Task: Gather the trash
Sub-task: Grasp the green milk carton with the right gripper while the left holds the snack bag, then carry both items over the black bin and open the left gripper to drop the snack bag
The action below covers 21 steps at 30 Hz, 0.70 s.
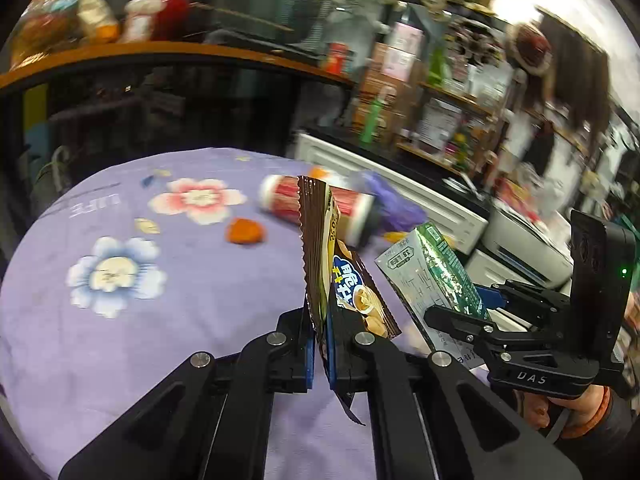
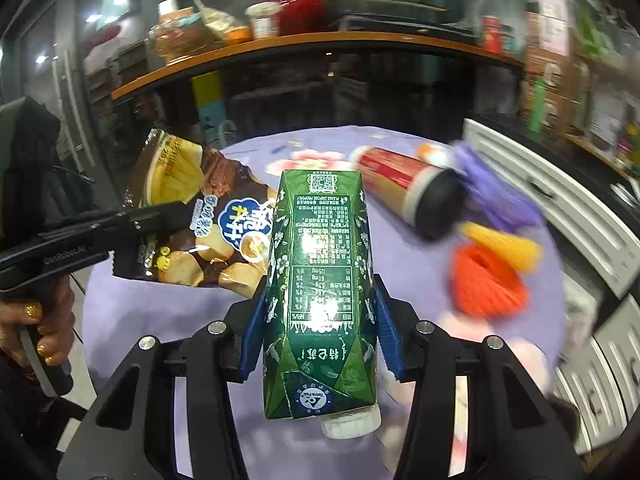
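Note:
My left gripper (image 1: pixel 320 320) is shut on a brown snack wrapper (image 1: pixel 316 248), which stands up from between the blue pads above the table. In the right wrist view the same wrapper (image 2: pixel 208 216) hangs from the left gripper (image 2: pixel 160 224) at the left. My right gripper (image 2: pixel 320 308) is shut on a green drink carton (image 2: pixel 320 260); its blue pads press both sides and its white cap points toward the camera. From the left wrist view the carton (image 1: pixel 436 276) shows in the right gripper (image 1: pixel 472 308) at the right. A person's hand holds each gripper.
A round table under a purple floral cloth (image 1: pixel 160 340) lies below. On it are a red-and-white cup on its side (image 2: pixel 404 188), a purple crumpled item (image 2: pixel 496 196), a yellow piece (image 2: pixel 504 244) and an orange piece (image 2: pixel 484 284). White drawers (image 2: pixel 560 200) stand to the right, with a cluttered wooden shelf (image 1: pixel 160 50) behind.

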Tool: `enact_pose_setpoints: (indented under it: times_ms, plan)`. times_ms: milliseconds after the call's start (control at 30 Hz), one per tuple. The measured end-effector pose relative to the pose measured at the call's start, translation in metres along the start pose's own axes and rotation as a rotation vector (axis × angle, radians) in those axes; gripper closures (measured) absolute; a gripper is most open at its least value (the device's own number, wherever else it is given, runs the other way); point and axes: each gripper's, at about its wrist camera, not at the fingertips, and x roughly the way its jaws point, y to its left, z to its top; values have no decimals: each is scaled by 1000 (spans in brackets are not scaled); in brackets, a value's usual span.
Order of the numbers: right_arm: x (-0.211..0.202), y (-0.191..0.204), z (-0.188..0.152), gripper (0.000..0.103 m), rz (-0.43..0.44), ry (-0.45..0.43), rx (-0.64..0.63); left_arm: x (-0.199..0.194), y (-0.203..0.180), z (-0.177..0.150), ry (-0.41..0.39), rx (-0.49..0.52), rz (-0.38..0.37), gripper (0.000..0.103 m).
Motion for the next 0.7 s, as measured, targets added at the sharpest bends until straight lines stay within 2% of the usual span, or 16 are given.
enact_pose_setpoints:
  times_ms: [167, 400, 533, 700]
  plan:
    - [-52, -35, -36, 54, -113, -35, 27, 8, -49, -10, 11, 63, -65, 98]
    - [-118, -96, -93, 54, -267, -60, 149, 29, -119, -28, 55, 142, -164, 98]
    - [-149, -130, -126, 54, -346, -54, 231, 49, -165, -45, 106, 205, -237, 98]
    - [-175, -161, -164, 54, -436, -41, 311, 90, -217, -73, 220, 268, -303, 98]
